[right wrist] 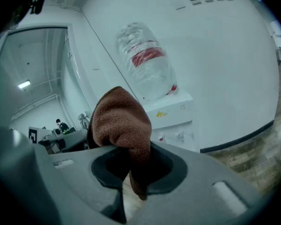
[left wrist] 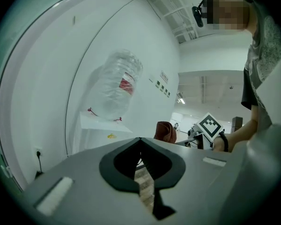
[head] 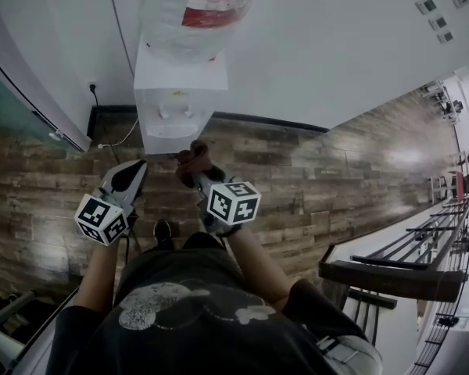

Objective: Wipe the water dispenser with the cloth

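Water dispenser (left wrist: 96, 132) base hidden behind left gripper (left wrist: 140, 144), bottle (head: 195, 22) cut off by head view's top edge

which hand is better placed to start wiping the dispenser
Right: the right tongs are shut on the brown cloth, close in front of the water dispenser. The left tongs are shut and hold nothing.

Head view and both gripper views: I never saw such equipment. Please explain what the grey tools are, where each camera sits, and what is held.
A person holds a grey two-jaw tool in each hand. The head view looks down from a head camera; each gripper view rides on its tool. The left gripper is shut and empty. The right gripper is shut on a brown terry cloth. Ahead stands a white water dispenser with a clear plastic bottle, on a wooden floor.
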